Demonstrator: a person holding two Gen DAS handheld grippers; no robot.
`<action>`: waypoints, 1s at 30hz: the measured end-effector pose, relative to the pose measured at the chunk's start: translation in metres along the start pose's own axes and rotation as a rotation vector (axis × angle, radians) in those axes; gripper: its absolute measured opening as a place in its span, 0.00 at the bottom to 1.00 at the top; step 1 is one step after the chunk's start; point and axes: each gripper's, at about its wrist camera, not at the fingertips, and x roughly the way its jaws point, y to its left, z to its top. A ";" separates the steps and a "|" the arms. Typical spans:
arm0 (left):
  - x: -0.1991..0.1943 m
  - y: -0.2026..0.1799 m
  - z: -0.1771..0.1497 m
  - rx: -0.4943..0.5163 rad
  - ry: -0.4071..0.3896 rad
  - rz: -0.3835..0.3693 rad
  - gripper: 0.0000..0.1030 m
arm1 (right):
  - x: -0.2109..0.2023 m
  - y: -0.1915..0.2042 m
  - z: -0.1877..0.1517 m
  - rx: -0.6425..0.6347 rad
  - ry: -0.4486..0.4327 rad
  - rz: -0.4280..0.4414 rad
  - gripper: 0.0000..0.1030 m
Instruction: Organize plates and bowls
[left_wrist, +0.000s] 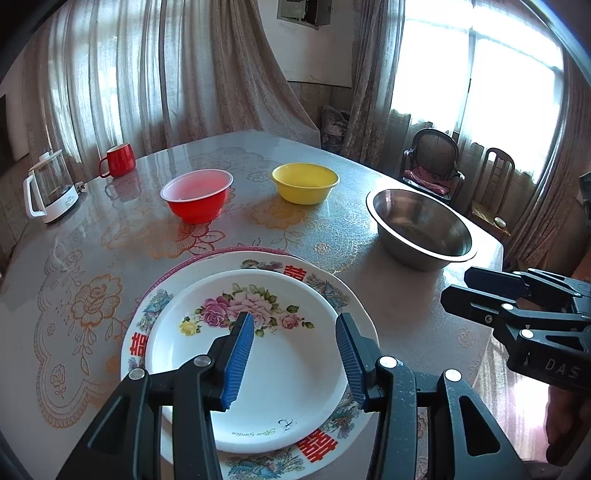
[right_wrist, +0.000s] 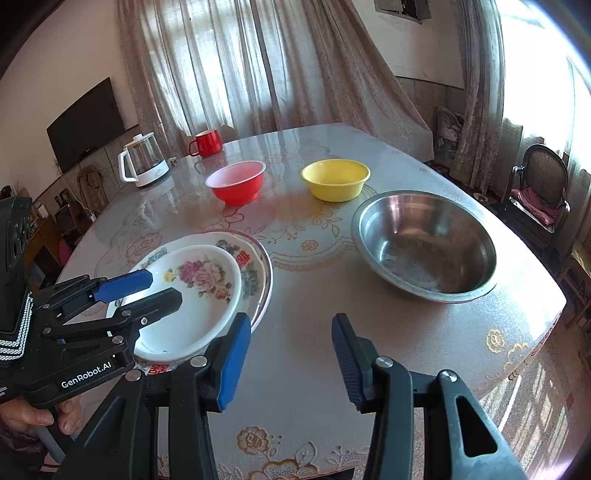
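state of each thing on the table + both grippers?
Plates: stacked, smallest on top.
Red bowl: upright, empty.
Yellow bowl: upright, empty.
Steel bowl: upright, empty.
Mug: upright.
Kettle: upright, lid on.
Left gripper: open, over plates.
Right gripper: open, holds nothing.

From my view, bare table (right_wrist: 314, 332) lies open ahead of the right gripper (right_wrist: 291, 354), between the stacked plates (right_wrist: 199, 295) and the steel bowl (right_wrist: 424, 243). The left gripper (left_wrist: 295, 350) hovers over the plates. Farther back, a gap runs between the red bowl (right_wrist: 236, 181) and yellow bowl (right_wrist: 335, 179); kettle (right_wrist: 144, 162) and mug (right_wrist: 207, 143) crowd the far-left edge.
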 end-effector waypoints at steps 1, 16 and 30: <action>0.002 -0.003 0.003 -0.002 0.000 -0.004 0.46 | -0.001 -0.005 0.002 0.002 -0.001 -0.002 0.45; 0.057 -0.062 0.045 -0.120 0.081 -0.110 0.46 | -0.010 -0.109 0.034 0.043 -0.007 -0.040 0.45; 0.107 -0.084 0.078 -0.179 0.098 -0.134 0.44 | 0.032 -0.204 0.054 0.225 0.034 -0.064 0.40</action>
